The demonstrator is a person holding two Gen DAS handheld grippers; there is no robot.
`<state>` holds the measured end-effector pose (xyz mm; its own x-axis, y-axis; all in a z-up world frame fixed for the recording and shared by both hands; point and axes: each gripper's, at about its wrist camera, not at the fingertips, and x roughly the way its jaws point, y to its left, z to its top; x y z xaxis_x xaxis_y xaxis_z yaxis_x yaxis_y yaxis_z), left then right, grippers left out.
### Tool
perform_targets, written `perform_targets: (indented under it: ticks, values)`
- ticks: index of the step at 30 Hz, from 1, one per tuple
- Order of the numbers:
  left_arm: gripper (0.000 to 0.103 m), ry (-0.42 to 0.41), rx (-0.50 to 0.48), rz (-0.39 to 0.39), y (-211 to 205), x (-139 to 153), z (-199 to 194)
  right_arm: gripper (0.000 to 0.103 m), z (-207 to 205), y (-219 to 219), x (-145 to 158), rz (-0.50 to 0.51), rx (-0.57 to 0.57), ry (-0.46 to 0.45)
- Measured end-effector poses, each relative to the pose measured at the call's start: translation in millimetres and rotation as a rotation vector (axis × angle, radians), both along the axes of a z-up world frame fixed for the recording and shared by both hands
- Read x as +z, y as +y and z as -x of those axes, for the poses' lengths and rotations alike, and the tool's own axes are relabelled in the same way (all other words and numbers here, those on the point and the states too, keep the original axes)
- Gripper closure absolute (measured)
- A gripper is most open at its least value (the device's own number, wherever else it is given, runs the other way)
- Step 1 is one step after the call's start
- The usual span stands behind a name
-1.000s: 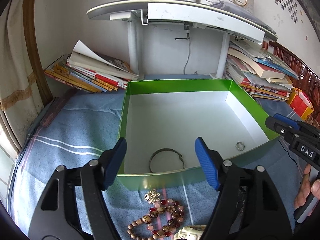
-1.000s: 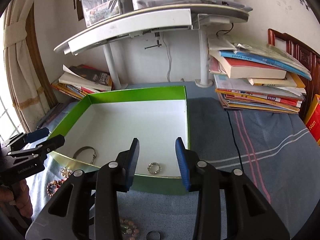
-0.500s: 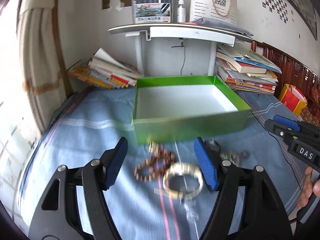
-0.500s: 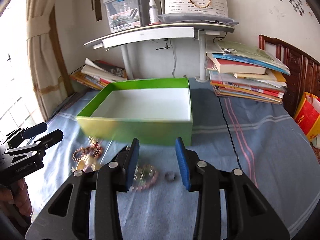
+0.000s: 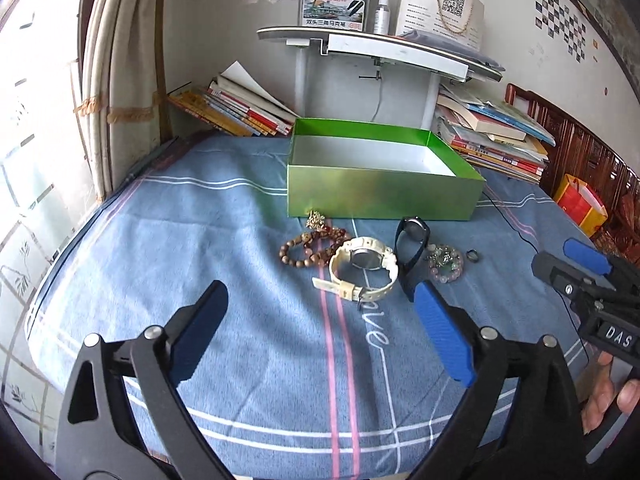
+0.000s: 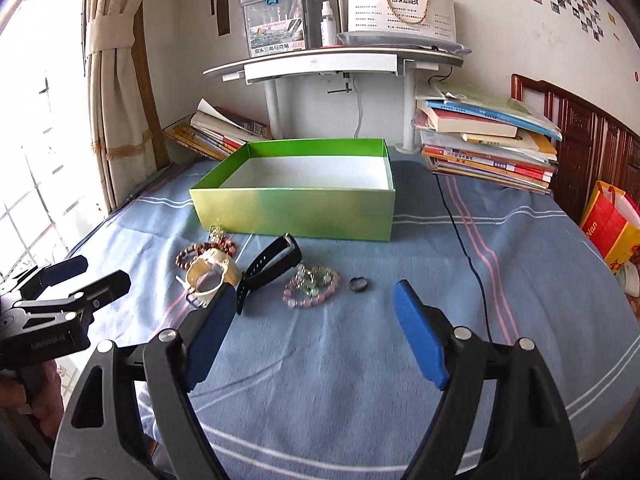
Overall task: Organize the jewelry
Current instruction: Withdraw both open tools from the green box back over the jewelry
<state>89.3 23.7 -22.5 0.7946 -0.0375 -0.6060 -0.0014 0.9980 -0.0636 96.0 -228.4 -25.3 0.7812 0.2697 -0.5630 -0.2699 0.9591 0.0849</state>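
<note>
A green box (image 5: 380, 196) (image 6: 292, 208) with a white inside stands on the blue cloth. In front of it lie a white watch (image 5: 362, 268) (image 6: 210, 272), a black watch (image 5: 412, 244) (image 6: 272, 266), brown bead bracelets (image 5: 304, 246) (image 6: 192, 254), a pink-green bead bracelet (image 5: 446, 266) (image 6: 312, 286), a dark ring (image 5: 472, 255) (image 6: 358, 283) and a gold brooch (image 5: 316, 220) (image 6: 218, 233). My left gripper (image 5: 320, 322) hangs short of the jewelry, jaws opening wide, nothing between them. My right gripper (image 6: 316, 316) is also opening, empty, near the pink bracelet.
Book stacks (image 5: 240, 108) (image 6: 492, 148) flank a white stand (image 6: 336, 64) at the back wall. A black cable (image 6: 464, 240) runs across the cloth right of the box. A curtain (image 5: 120, 80) hangs on the left, a red-yellow bag (image 6: 612, 224) at the far right.
Both grippers have pulled back from over the box toward the near side of the cloth, and their jaws have spread wider. The jewelry pile now lies ahead of them.
</note>
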Motion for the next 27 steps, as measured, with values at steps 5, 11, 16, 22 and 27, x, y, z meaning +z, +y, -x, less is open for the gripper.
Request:
perform_targets:
  ticks: [5,11,16,22,27]
  values:
    - [0.01,-0.004,-0.016,-0.018,-6.3,2.0,6.3,0.024,9.3,-3.2,-0.3,-0.004,-0.005,-0.005]
    - [0.01,-0.01,-0.024,-0.035,-12.2,3.6,9.7,0.024,15.1,-6.0,2.7,-0.004,-0.009,-0.015]
    - [0.01,-0.006,-0.036,-0.044,-15.4,3.5,10.2,0.024,15.4,-9.5,2.6,-0.01,-0.014,-0.012]
    - [0.01,0.005,-0.046,-0.05,-19.1,0.3,8.2,0.024,13.3,-11.8,-0.2,-0.009,-0.017,-0.001]
    - [0.01,0.023,-0.049,-0.051,-20.9,-5.1,3.0,0.024,10.0,-12.6,-3.8,-0.007,-0.018,0.01]
